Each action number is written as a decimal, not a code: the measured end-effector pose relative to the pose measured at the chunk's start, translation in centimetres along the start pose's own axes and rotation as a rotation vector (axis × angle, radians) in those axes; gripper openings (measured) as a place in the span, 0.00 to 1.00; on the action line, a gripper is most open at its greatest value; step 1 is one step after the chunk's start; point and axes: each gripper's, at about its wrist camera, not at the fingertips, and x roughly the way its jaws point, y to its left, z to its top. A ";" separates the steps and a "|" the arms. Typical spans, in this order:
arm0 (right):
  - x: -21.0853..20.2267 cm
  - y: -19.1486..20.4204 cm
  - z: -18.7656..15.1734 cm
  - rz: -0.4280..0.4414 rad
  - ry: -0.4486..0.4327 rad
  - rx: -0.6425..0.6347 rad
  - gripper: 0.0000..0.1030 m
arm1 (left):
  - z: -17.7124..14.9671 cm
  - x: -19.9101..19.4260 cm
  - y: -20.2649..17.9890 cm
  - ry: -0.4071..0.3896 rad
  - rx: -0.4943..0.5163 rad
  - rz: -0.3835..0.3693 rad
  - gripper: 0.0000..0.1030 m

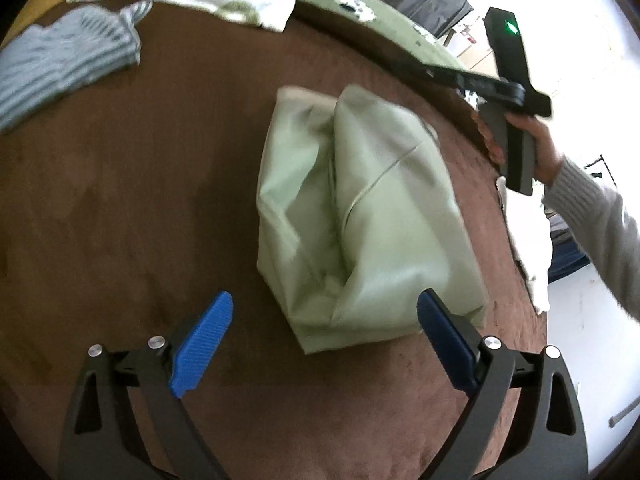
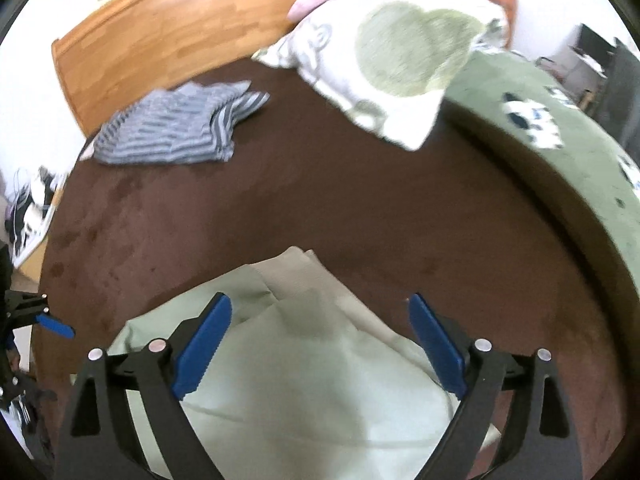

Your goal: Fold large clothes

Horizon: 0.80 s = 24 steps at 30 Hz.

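Both grippers, left gripper (image 1: pixel 324 344) and right gripper (image 2: pixel 320 346), gape empty above one folded green garment (image 1: pixel 360 216)

— Lighting, left wrist view?
— Daylight enters from beyond the left gripper's (image 1: pixel 325 344) right side; the window area (image 1: pixel 592 20) there is blown out to white. The brown bedspread (image 1: pixel 140 200) ahead reads evenly lit, soft shadows only.
— Right wrist view?
— Motion blur throughout; the pillow (image 2: pixel 384 72) far ahead of the right gripper (image 2: pixel 320 344) is smeared. Glare on the wooden headboard (image 2: pixel 160 28).
— Distortion?
— Strong fisheye bending, dark vignette at corners.
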 end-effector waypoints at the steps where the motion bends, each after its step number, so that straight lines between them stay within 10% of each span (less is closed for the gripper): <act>1: -1.8 -0.4 -0.3 -0.008 -0.019 0.031 0.90 | 0.5 -0.3 -0.2 -0.007 0.006 -0.002 0.89; 13: -11.9 -2.0 -8.1 -0.077 -0.123 0.349 0.94 | 8.8 1.8 -0.7 -0.034 0.085 -0.016 0.94; 24: -6.7 -3.1 -17.8 0.025 -0.084 0.633 0.94 | 8.4 10.4 2.8 0.142 0.068 -0.066 0.94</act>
